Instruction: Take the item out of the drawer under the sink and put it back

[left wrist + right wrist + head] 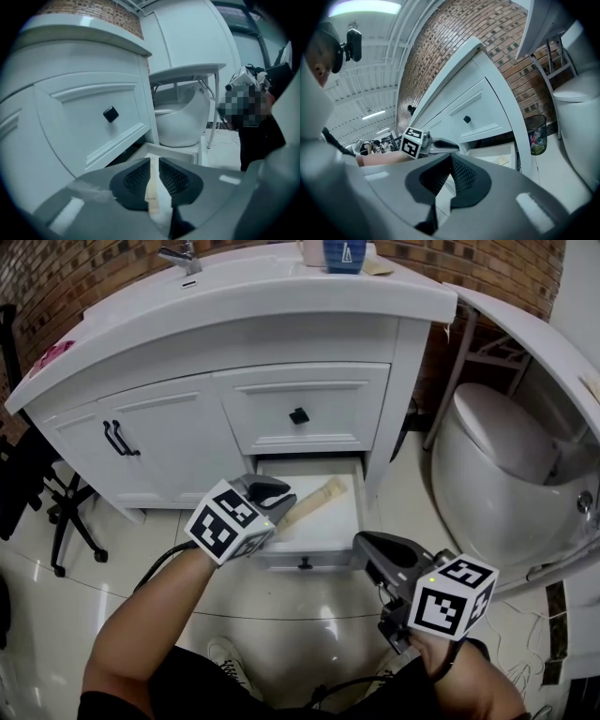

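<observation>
The bottom drawer (359,514) under the sink stands pulled out. A pale wooden stick (321,497) lies slanted in it. My left gripper (281,502) reaches down over the drawer's left part, at the stick's near end. In the left gripper view its jaws (154,165) stand a little apart, with the stick (151,191) in the gap and the pads not pressing on it. My right gripper (362,549) hovers just right of the drawer's front; its pads (451,160) meet at the tips with nothing between them.
Above the open drawer is a shut drawer with a black knob (299,415). A cabinet door with black handles (120,439) is to the left. A white toilet (497,474) stands at the right, with a bin (536,133) beside it. A black chair base (66,517) is at far left.
</observation>
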`<state>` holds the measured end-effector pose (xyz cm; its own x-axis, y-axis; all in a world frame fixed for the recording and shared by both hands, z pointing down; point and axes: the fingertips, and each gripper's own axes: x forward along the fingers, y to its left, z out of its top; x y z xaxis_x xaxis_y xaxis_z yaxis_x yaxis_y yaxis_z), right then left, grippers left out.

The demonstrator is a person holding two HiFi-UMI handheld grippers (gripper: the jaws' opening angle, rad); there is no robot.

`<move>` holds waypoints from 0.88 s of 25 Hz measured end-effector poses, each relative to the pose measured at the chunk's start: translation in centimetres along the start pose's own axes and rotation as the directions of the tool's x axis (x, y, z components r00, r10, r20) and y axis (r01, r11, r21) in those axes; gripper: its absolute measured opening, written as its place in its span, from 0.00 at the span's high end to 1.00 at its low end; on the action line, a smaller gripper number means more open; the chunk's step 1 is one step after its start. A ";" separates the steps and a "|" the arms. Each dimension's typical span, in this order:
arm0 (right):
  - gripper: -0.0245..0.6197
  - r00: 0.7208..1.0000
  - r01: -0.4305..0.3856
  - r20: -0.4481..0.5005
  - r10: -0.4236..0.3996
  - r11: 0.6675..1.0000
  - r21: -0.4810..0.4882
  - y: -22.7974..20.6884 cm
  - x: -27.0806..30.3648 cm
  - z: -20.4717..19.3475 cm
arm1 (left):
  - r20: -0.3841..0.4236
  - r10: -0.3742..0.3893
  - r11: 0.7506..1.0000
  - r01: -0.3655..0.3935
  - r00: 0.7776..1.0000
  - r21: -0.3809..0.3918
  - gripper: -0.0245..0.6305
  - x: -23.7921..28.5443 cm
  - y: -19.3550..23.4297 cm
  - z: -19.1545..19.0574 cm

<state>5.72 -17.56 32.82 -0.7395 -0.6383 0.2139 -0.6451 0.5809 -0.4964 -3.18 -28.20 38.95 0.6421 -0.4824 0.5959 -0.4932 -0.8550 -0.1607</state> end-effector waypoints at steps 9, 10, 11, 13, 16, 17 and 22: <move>0.95 1.000 -0.029 -0.002 0.029 0.999 0.014 0.1 0.8 0.4 | -0.238 -0.061 0.998 0.066 0.969 0.012 0.82 7.8 1.7 -3.9; 0.95 1.000 -0.028 0.002 0.028 0.999 0.017 -0.1 0.9 0.5 | -0.253 -0.075 0.997 0.079 0.965 0.005 0.80 8.4 1.7 -4.1; 0.95 1.000 -0.027 0.003 0.027 0.999 0.020 -0.2 0.9 0.6 | -0.268 -0.087 0.996 0.089 0.959 -0.003 0.78 9.0 1.7 -4.3; 0.95 1.000 -0.028 0.004 0.028 0.999 0.028 -0.5 1.0 0.7 | -0.308 -0.104 0.994 0.104 0.946 -0.017 0.75 10.0 1.8 -5.1; 0.95 0.999 -0.036 0.007 0.036 0.998 0.042 -0.6 1.0 0.9 | -0.365 -0.124 0.992 0.121 0.923 -0.030 0.70 11.3 1.9 -6.6; 0.95 0.999 -0.039 0.010 0.039 0.998 0.045 -0.6 0.9 1.0 | -0.376 -0.129 0.992 0.126 0.918 -0.032 0.70 11.8 1.9 -6.9; 0.95 0.999 -0.046 0.018 0.045 0.997 0.059 -0.3 0.8 1.2 | -0.445 -0.135 0.989 0.144 0.885 -0.013 0.70 13.2 1.8 -8.6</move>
<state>5.57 -18.89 32.14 -0.7642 -0.6205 0.1761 -0.5978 0.5791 -0.5543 -0.67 -34.47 53.32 0.3737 -0.2264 0.8995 -0.4030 -0.9131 -0.0623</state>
